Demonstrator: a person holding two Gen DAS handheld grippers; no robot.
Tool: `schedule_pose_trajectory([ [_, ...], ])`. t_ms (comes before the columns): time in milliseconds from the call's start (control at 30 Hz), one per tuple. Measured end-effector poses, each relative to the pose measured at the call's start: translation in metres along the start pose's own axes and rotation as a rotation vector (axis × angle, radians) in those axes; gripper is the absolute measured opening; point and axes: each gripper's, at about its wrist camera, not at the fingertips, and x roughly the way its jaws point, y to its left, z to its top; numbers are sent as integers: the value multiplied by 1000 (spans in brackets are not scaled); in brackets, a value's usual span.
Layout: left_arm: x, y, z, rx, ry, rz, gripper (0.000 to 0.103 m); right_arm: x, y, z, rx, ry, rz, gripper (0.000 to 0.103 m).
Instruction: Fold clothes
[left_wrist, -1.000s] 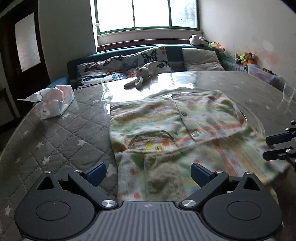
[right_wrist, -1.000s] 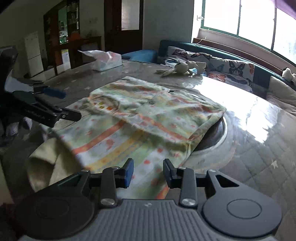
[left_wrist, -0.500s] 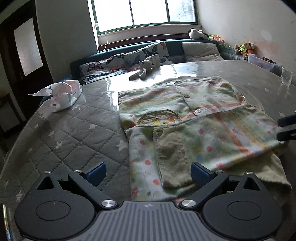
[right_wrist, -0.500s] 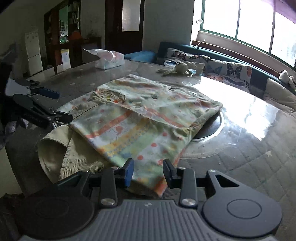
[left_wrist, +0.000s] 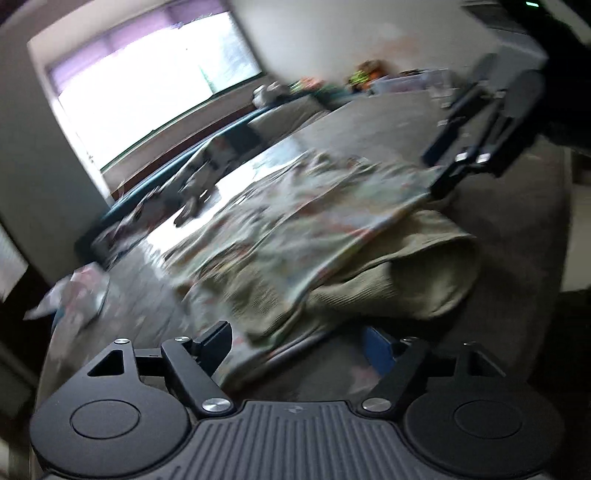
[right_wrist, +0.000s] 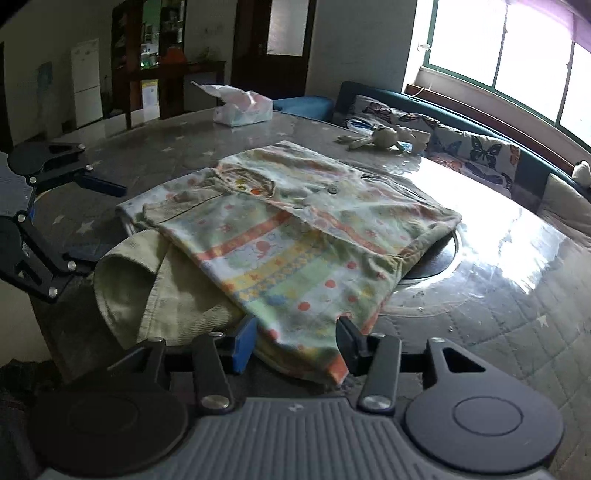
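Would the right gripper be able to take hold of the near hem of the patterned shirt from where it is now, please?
Probably yes. The right gripper has just been opening, and the hem of the patterned shirt already lies between its fingers, with nothing over it. The left gripper is off at the far side, clear of that edge.

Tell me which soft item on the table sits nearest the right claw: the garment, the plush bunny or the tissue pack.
The patterned garment: its near hem lies between the right claw's open jaws. The plush bunny and tissue pack lie across the table.

Motion blur smears the garment's (left_wrist: 303, 236) print, and the tissue pack (left_wrist: 79, 291) is barely readable.
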Motion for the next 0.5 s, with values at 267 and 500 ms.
schedule_pose_trajectory([
  [267,11,-13,11,55,-92,-125,39,-3,4,-1,-33,9,15,49],
  [500,15,23,27,-151,-127,-177,11,-6,7,-1,-74,4,50,61],
])
